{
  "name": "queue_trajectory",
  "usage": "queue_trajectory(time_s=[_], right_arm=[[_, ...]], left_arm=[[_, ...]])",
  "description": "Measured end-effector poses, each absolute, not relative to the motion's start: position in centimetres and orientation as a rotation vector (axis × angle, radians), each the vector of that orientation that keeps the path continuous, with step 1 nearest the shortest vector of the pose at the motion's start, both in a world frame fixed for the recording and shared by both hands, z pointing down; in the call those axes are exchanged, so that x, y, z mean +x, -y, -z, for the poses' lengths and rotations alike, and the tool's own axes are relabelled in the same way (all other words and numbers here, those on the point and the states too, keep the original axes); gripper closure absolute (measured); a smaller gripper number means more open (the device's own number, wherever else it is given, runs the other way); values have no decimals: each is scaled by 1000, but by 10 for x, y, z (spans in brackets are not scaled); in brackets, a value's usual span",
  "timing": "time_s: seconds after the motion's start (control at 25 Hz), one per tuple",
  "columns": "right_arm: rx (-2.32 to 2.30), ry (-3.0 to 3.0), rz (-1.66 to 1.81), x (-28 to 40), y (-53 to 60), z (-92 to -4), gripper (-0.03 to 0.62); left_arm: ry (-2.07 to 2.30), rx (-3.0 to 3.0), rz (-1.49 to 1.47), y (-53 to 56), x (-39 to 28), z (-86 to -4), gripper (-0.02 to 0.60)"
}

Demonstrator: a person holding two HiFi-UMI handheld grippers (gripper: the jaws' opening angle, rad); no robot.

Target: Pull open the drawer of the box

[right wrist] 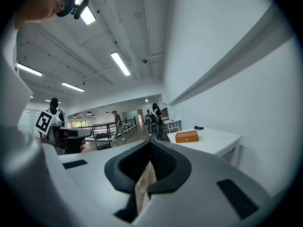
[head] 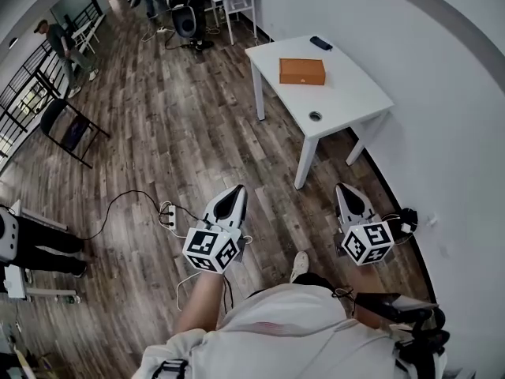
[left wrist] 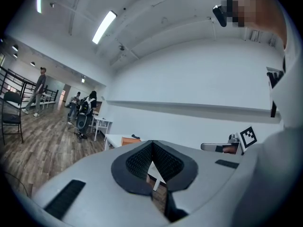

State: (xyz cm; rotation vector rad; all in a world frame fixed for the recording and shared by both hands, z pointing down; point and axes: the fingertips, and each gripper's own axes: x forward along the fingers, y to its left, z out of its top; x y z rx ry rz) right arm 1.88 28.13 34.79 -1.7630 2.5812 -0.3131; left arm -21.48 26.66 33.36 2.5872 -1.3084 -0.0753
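Left gripper (head: pixel 234 198), right gripper (head: pixel 348 198) closed, empty; box (head: pixel 301 71) on table (head: pixel 351 93); only head view shows hole (head: pixel 316 116).

Orange box (head: pixel 301 71) on a white tabletop (head: pixel 347 93), outline whole and closed.
Flat, rectangular, orange-brown slab lying flat on its broad face, top side up. It sits on the far half of the tabletop, set in from every edge. The right gripper view shows it low and side-on (right wrist: pixel 187 136), top face paler, side face darker. The left gripper view catches only an orange sliver (left wrist: pixel 129 140). The drawer front and its seam are too small to make out.
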Motion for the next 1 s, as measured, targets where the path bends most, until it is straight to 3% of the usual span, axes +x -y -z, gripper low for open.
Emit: queue_trajectory(time_s=[0.48, 1.0], right_arm=[[-1647, -2683, 300, 103, -183, -352, 591], [-1640, -2681, 304, 132, -126, -360, 591]], left_arm=[[1444, 2529, 71, -179, -135, -325, 571], [1409, 2544, 67, -117, -98, -333, 571]])
